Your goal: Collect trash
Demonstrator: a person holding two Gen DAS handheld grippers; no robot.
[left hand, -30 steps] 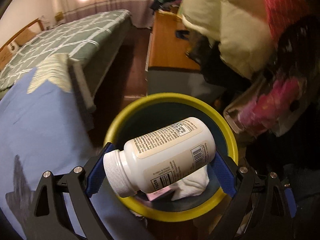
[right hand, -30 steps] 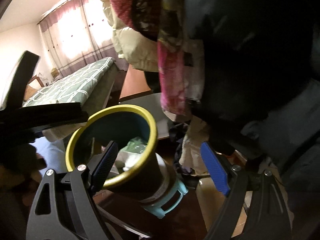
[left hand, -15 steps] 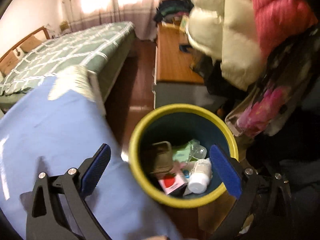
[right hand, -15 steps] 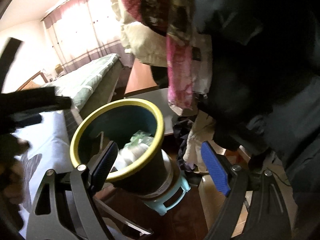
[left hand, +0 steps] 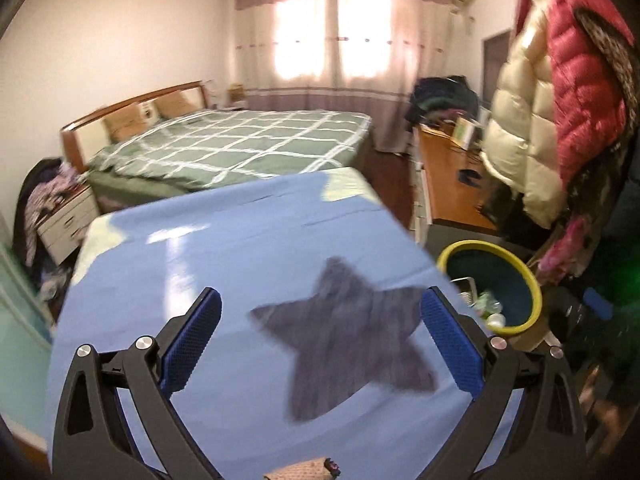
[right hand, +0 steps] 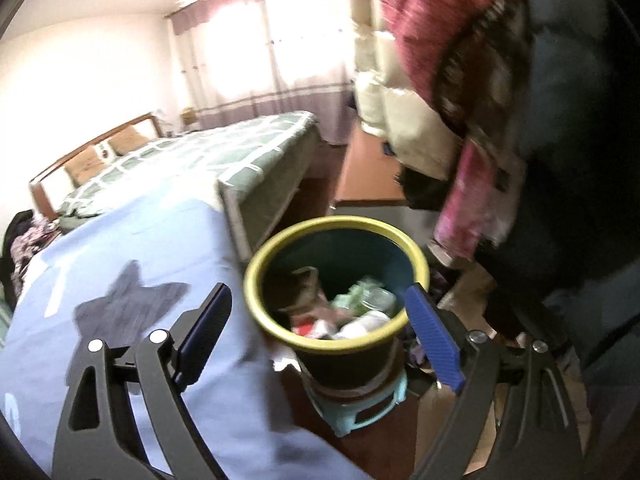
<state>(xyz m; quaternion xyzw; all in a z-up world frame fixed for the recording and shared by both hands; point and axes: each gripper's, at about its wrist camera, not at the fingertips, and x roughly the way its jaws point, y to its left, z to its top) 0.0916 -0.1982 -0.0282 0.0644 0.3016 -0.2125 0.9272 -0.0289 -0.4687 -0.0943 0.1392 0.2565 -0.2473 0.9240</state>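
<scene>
A dark bin with a yellow rim [right hand: 416,256] stands on a small teal stool [right hand: 360,408] beside the blue-covered table [right hand: 140,248]. It holds a white bottle [right hand: 360,326], green plastic and other trash. In the left wrist view the bin [left hand: 532,280] is at the right, off the table's edge. My left gripper [left hand: 320,344] is open and empty above the blue cloth [left hand: 240,248], over a dark star-shaped patch [left hand: 352,344]. My right gripper [right hand: 318,336] is open and empty, just above the bin's near rim.
A green checked bed [left hand: 240,144] lies behind the table. A wooden cabinet [left hand: 444,184] and hanging coats [left hand: 560,92] crowd the right side next to the bin. A nightstand [left hand: 68,220] stands far left. A small knitted object [left hand: 308,470] shows at the bottom edge.
My left gripper let the white bottle fall into the bin, then swung left and back over the table. My right gripper moved over the bin.
</scene>
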